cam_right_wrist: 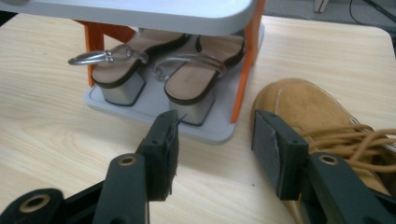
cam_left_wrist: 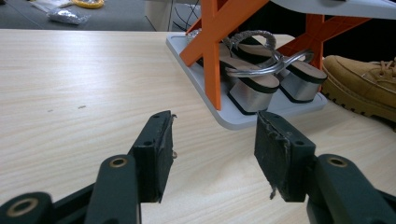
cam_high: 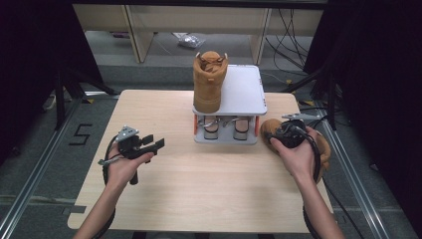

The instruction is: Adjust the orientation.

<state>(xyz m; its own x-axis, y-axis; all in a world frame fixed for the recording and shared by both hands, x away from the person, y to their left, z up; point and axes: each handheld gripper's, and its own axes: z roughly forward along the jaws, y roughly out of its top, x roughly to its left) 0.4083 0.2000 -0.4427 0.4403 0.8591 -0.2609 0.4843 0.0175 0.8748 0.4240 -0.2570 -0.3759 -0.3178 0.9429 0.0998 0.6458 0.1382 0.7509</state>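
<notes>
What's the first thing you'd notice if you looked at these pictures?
A tall tan boot stands upright on the top shelf of a small grey shoe rack at the far middle of the table. Its partner, the second boot, lies on the table right of the rack, just in front of the open right gripper. A pair of silver sandals sits on the rack's bottom shelf, between orange legs.

Jaws apart over the table (cam_left_wrist: 70,84), facing heeled sandals (cam_left_wrist: 261,79).
</notes>
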